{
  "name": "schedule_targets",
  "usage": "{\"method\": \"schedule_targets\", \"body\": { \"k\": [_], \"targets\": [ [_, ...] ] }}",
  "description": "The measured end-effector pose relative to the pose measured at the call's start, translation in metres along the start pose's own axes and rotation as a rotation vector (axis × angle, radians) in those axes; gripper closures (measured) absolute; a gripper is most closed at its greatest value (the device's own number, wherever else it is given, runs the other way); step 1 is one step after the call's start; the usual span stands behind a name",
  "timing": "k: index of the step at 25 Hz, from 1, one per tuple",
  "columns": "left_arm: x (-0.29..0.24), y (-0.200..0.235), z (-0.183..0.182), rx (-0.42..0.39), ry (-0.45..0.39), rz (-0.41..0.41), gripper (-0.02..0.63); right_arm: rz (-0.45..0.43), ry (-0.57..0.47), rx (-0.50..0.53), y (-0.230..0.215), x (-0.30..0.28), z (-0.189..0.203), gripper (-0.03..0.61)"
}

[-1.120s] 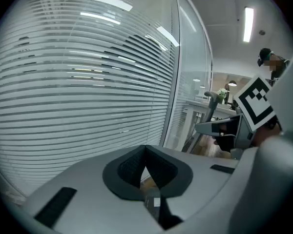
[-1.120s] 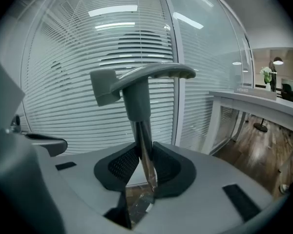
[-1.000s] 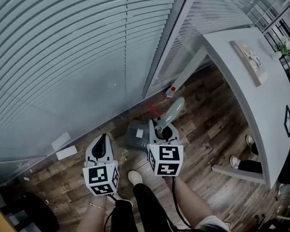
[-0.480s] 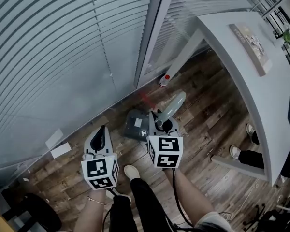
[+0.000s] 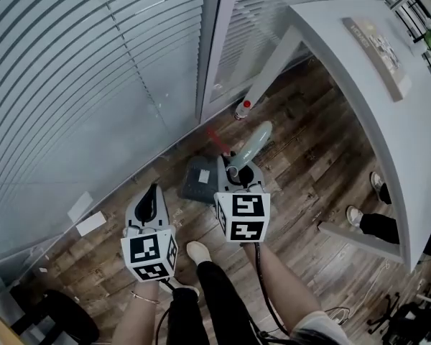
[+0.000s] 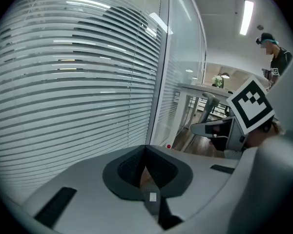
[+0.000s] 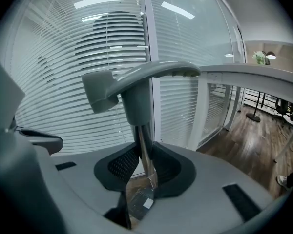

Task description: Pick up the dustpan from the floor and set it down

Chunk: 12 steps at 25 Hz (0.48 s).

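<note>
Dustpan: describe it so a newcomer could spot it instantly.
Start at the blind-covered glass wall and drop to the wooden floor at its foot, left of the white desk. The dustpan is the dark grey scoop there, its shaft clamped in the right gripper. Its long pale grey-green handle sets it apart from the flat white paper scraps nearby.

One dustpan (image 5: pixel 200 181) at centre. Two claws: left claw (image 5: pixel 154 191) at 7 o'clock, right claw (image 5: pixel 235 172) at 6. Two white paper scraps (image 5: pixel 91 223) at 8 o'clock. One red-topped bottle (image 5: pixel 242 108) at 12. One white surface (image 5: pixel 359 99) at 2 o'clock.
</note>
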<state>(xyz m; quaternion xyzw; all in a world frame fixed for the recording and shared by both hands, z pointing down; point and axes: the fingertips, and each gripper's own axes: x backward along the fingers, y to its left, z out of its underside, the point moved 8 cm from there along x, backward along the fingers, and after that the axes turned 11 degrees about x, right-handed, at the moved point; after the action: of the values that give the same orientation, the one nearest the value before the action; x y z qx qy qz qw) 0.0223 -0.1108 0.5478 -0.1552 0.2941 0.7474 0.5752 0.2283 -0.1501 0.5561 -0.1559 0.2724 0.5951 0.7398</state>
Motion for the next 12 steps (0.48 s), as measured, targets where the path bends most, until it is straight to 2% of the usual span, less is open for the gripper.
{"method": "schedule_targets", "body": {
  "k": [8, 12],
  "targets": [
    [-0.008, -0.008, 0.002, -0.005, 0.015, 0.015, 0.596, 0.021, -0.012, -0.026, -0.017, -0.011, 0.001, 0.476],
    [-0.009, -0.008, 0.005, -0.004, 0.023, 0.015, 0.597, -0.002, -0.022, -0.036, -0.022, -0.016, -0.001, 0.476]
  ]
}}
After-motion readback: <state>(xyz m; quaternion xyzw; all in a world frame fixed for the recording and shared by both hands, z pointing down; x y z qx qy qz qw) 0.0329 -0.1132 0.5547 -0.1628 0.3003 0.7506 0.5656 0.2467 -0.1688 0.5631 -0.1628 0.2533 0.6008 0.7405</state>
